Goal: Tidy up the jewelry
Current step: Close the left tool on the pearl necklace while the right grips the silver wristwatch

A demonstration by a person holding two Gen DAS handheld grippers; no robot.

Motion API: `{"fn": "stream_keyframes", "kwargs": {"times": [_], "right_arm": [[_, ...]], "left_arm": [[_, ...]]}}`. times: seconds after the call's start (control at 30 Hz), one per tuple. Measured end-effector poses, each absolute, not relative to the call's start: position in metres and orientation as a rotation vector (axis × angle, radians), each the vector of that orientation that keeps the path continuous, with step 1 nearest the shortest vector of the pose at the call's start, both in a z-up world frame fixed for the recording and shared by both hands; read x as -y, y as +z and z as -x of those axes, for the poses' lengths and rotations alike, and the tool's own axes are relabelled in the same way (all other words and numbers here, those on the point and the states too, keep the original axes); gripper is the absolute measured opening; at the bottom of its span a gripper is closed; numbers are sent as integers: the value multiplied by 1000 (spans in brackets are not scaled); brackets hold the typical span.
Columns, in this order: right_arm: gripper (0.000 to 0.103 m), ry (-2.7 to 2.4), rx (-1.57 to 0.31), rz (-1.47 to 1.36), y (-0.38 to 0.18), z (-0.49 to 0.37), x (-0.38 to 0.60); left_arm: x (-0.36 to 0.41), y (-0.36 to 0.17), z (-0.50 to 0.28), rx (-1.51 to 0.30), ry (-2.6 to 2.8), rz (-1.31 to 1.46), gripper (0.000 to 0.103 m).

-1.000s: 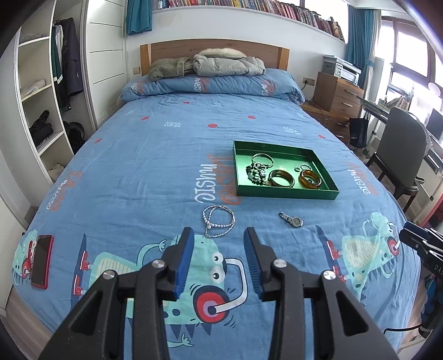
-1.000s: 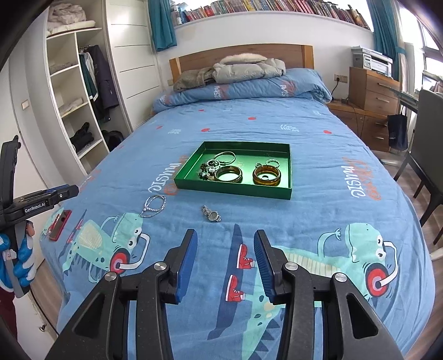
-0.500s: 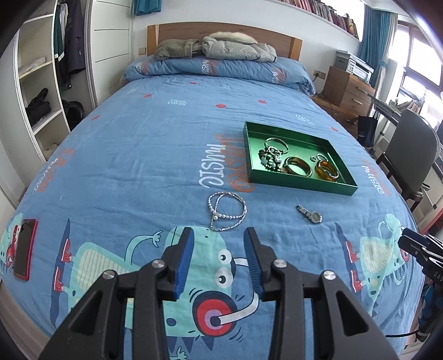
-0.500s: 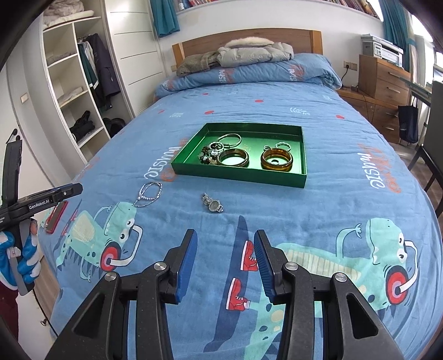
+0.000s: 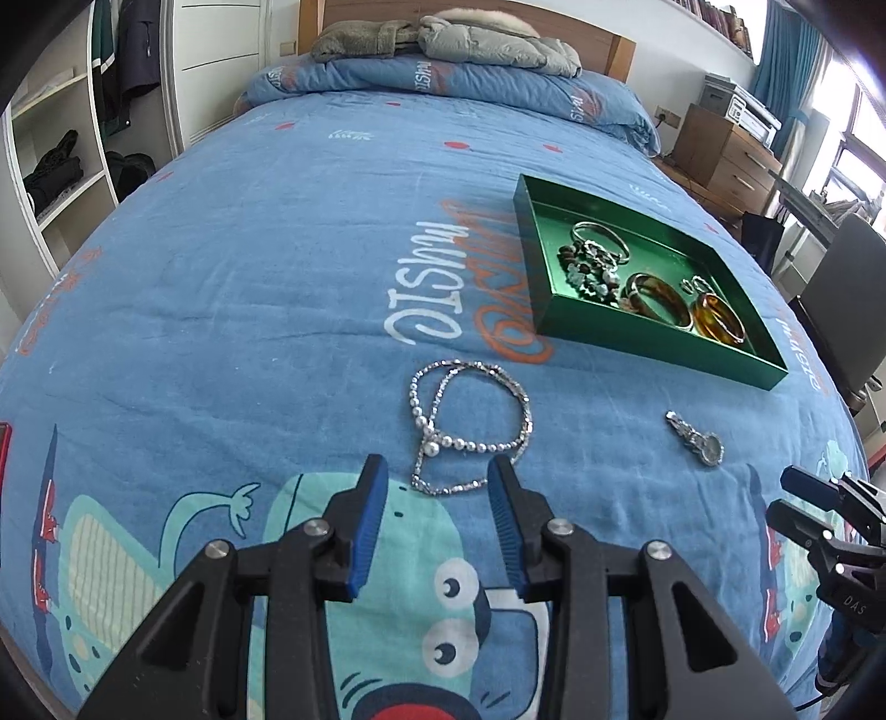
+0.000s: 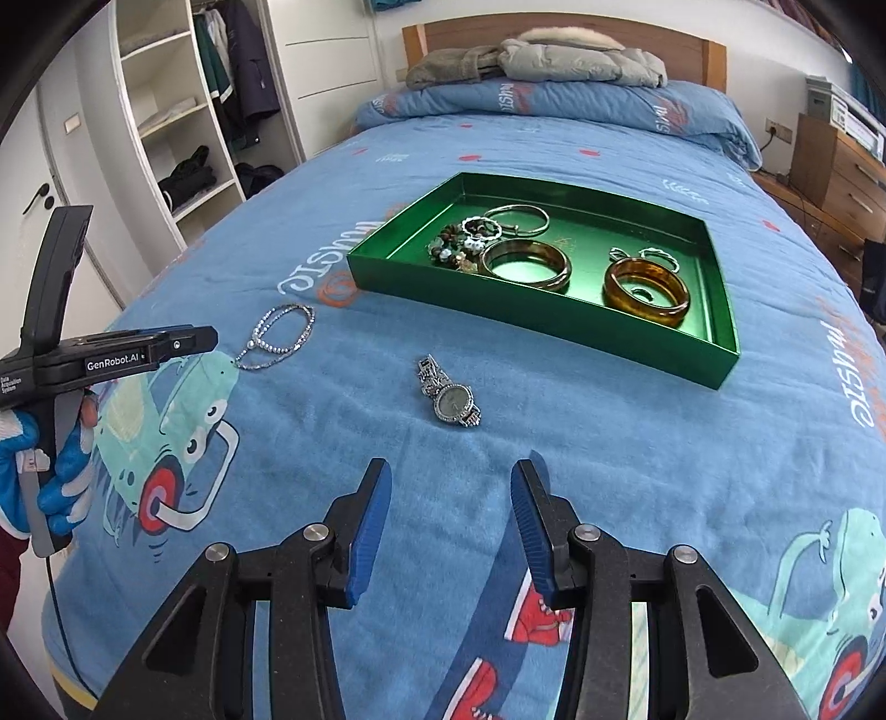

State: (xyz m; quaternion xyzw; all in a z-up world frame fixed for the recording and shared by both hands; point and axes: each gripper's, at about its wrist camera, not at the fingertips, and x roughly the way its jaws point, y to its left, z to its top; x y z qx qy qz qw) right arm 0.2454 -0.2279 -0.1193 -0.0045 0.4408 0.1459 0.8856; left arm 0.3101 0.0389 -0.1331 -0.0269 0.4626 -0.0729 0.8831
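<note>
A: Pearl necklace (image 5: 469, 425) lies looped on the blue bed cover (image 5: 221, 277), near edge, just beyond the left gripper (image 5: 437, 487). Small watch (image 6: 451, 400) to its right, apart from it.

B: And the tray?

A: Green tray (image 6: 554, 324) farther up the bed, right of the necklace. Holds two amber bangles (image 6: 647, 289), a beaded bracelet (image 6: 455, 250), a silver hoop (image 6: 518, 217), small rings.

B: Fingers?

A: Left gripper: fingers (image 5: 370, 515) spread, nothing between them, tips at the necklace's near loop. Right gripper (image 6: 451, 498): fingers spread, empty, watch just ahead. A blue-gloved hand (image 6: 52, 476) carries the left one.

B: Background?

A: Grey jacket (image 5: 487, 41) by the headboard.
</note>
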Motion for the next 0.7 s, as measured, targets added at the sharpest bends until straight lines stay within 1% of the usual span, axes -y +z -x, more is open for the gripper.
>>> {"fn": "stream_keyframes", "kwargs": {"times": [0.27, 0.5, 0.57, 0.6, 0.67, 0.7], "right_arm": [[45, 347, -941, 87, -148, -286, 212], [45, 381, -923, 116, -159, -306, 210], [41, 392, -915, 133, -160, -307, 208], [38, 391, -911, 147, -162, -307, 207], [35, 397, -901, 151, -163, -305, 208], [32, 399, -898, 141, -164, -305, 210]], "left_arm": [[-38, -163, -346, -994, -129, 97, 35], [-25, -171, -356, -957, -106, 50, 35], [-21, -173, -356, -942, -98, 24, 35], [-18, -174, -355, -934, -93, 8, 35], [-14, -175, -353, -918, -83, -22, 34], [-12, -176, -352, -912, -81, -34, 33]]}}
